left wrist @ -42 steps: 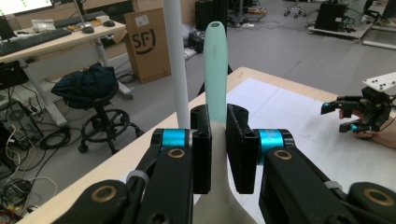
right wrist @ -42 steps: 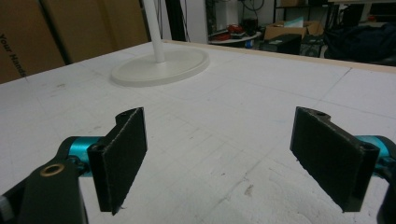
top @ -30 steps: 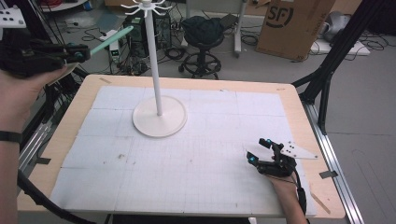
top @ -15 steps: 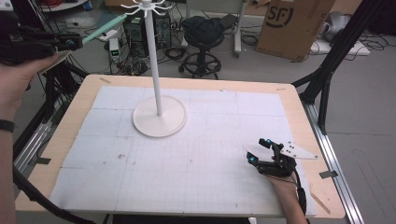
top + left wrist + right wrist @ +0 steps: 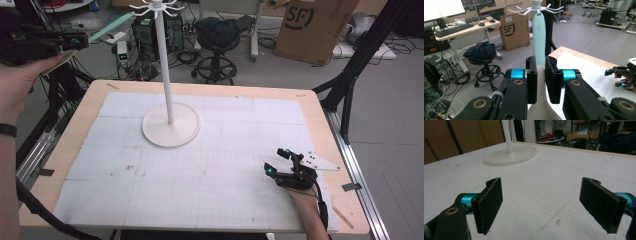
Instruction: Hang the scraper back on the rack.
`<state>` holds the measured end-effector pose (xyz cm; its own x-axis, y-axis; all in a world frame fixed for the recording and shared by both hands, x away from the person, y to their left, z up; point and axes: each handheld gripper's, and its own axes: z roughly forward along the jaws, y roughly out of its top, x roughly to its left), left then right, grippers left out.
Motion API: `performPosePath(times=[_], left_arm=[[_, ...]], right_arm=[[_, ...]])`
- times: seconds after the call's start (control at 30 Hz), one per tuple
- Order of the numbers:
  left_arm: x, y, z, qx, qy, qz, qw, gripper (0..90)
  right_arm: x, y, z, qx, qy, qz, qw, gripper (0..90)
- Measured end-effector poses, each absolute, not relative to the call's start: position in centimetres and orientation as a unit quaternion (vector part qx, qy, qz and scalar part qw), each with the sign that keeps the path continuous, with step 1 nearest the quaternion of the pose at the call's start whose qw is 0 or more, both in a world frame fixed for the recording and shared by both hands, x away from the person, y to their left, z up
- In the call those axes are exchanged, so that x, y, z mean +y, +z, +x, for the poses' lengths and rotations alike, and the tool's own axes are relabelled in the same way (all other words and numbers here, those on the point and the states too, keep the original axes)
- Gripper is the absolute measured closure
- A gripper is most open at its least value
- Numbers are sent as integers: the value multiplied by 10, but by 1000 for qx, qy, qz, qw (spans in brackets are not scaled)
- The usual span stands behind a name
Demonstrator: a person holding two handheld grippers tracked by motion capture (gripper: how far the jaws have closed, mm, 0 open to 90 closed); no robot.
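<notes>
Mint-green utensil handle, long and flat, sits clamped between the two black jaws of the left gripper; we see it running up the middle of the left gripper view, its rounded tip just below the hooks at the top of the white stand. In the high view we find the left gripper at the upper left of the frame, raised off the table's edge, with the utensil handle slanting up and right toward the hooked crown of the white stand. Whether tip and hooks touch, we cannot tell.

Stand's round base rests left of centre on the white gridded mat, on the wooden table.

We note the right gripper at the lower right of the high view, low over the mat. In the right gripper view its jaws stand wide apart, bare mat between them, nothing held.
</notes>
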<state>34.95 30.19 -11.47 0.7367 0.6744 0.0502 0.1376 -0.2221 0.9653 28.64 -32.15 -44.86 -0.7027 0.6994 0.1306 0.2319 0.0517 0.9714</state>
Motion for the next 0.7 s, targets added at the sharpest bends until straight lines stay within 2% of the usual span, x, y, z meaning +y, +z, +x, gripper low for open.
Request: performPosePath(times=[0.7], left_arm=[[297, -117, 353, 268, 238, 751, 553, 809]], right_arm=[[-322, -449, 286, 699, 602, 333, 194, 179]])
